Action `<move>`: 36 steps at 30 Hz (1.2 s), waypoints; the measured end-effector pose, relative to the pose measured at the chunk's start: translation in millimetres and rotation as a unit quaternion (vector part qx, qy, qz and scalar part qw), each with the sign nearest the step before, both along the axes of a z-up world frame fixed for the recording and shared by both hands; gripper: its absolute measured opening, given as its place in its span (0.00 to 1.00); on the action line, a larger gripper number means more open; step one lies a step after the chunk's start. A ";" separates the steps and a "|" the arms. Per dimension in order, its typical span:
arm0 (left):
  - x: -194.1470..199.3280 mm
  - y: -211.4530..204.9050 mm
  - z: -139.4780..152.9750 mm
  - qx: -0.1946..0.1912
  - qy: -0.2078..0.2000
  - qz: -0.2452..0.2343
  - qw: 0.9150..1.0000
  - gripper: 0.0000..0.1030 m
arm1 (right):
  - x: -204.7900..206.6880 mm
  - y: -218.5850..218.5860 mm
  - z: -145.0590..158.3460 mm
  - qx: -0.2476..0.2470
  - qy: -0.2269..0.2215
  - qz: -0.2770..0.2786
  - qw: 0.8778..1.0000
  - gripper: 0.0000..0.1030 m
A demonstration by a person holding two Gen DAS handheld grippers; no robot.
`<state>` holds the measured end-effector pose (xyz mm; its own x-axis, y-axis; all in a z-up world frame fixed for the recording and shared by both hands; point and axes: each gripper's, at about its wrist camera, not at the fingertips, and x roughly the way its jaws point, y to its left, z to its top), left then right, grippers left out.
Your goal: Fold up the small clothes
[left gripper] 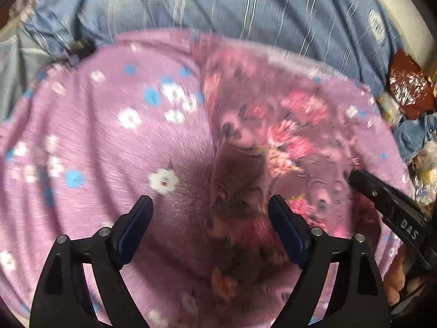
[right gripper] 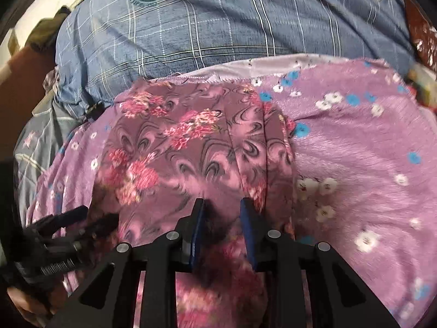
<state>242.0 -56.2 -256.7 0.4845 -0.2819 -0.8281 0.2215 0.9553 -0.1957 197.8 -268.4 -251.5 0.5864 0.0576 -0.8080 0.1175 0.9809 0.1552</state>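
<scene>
Left hand-held gripper (left gripper: 210,205) spread wide, over garment's left edge | right hand-held gripper (right gripper: 221,205) part-spread, nothing pinched, low over garment (right gripper: 191,142) | garment: mauve, rose print, flat on lilac blanket (right gripper: 368,142) | behind: blue plaid pillow (right gripper: 218,22)

Motion blur smears my left view; the floral garment (left gripper: 245,142) loses detail there. My right gripper (left gripper: 355,176) exits frame edge.
</scene>
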 end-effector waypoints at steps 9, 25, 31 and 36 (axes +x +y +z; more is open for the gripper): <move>-84.0 24.5 94.8 0.070 -0.137 0.064 0.986 0.86 | -81.0 18.3 82.9 -0.066 -0.088 -0.014 0.994 0.35; -201.4 56.9 216.0 0.040 -0.302 0.096 0.948 1.00 | -189.8 65.9 206.4 -0.158 -0.216 -0.023 0.963 0.55; -216.4 65.6 228.5 0.039 -0.316 0.112 0.941 1.00 | -212.0 76.2 227.5 -0.175 -0.249 -0.030 0.952 0.69; -225.1 70.7 232.8 0.045 -0.327 0.126 0.936 1.00 | -222.5 79.0 235.8 -0.181 -0.263 -0.039 0.947 0.76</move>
